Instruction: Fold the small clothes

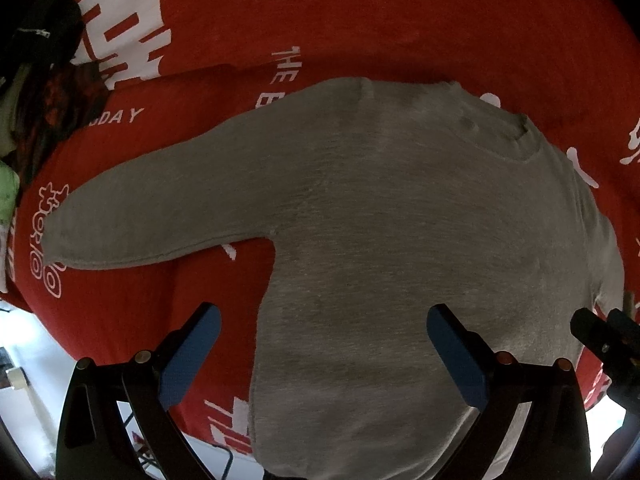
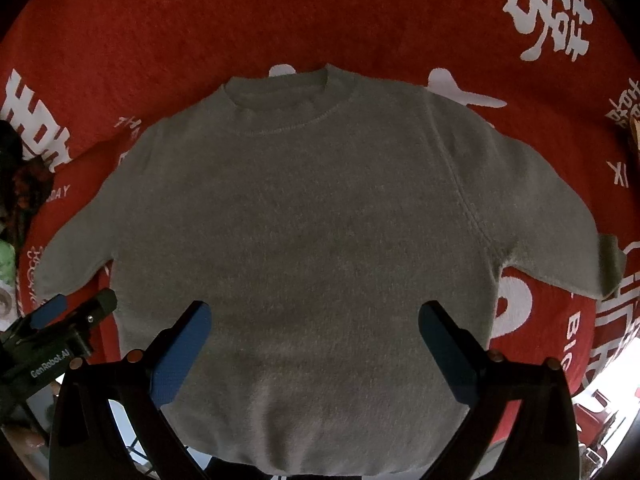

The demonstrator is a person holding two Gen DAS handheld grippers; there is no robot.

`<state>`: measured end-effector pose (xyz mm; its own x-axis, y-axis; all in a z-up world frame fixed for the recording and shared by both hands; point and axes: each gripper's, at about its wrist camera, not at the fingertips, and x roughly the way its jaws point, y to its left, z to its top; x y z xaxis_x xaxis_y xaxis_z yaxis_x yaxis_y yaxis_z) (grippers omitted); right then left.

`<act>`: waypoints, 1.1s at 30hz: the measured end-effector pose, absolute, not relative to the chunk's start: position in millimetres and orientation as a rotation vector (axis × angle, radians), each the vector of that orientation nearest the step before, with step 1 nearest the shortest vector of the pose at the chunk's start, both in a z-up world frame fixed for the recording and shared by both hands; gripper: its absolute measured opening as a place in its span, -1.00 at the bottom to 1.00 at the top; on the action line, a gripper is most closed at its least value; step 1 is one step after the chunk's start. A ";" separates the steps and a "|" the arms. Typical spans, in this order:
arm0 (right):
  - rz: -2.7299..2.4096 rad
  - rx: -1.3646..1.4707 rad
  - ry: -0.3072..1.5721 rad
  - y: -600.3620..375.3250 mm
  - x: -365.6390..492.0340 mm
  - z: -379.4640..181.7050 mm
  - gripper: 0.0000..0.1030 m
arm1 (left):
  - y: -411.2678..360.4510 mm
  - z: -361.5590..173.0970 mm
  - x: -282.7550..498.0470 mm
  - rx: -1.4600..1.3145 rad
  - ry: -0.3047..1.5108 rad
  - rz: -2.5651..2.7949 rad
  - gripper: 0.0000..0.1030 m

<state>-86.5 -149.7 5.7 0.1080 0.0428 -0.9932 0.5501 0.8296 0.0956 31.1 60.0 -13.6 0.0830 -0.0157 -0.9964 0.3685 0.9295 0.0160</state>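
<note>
Sweater (image 2: 304, 216) lies flat on the red blanket (image 2: 160, 40), both sleeves spread, nothing folded yet. Left gripper (image 1: 324, 356) and right gripper (image 2: 316, 352) hover over its hem, jaws wide, holding nothing.

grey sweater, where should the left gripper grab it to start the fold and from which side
Probably the cuff end of the left sleeve, approached from its outer end. The sweater lies flat, front up, on the red cloth, with that sleeve stretched straight out, so its tip is a free edge that can be carried across the body. Both the left gripper and right gripper are open and hold nothing.
</note>
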 end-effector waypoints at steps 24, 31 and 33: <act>-0.235 0.422 1.498 -64.8 -42.5 -19.1 1.00 | 258.8 -103.3 97.6 -0.553 1.433 -0.199 1.00; -0.181 0.397 1.525 -36.9 -34.3 -31.5 1.00 | 255.6 -136.8 116.8 -0.854 1.399 -0.250 1.00; -0.175 0.394 1.526 -33.4 -32.7 -31.7 1.00 | 265.2 -127.7 121.2 -0.877 1.335 -0.234 1.00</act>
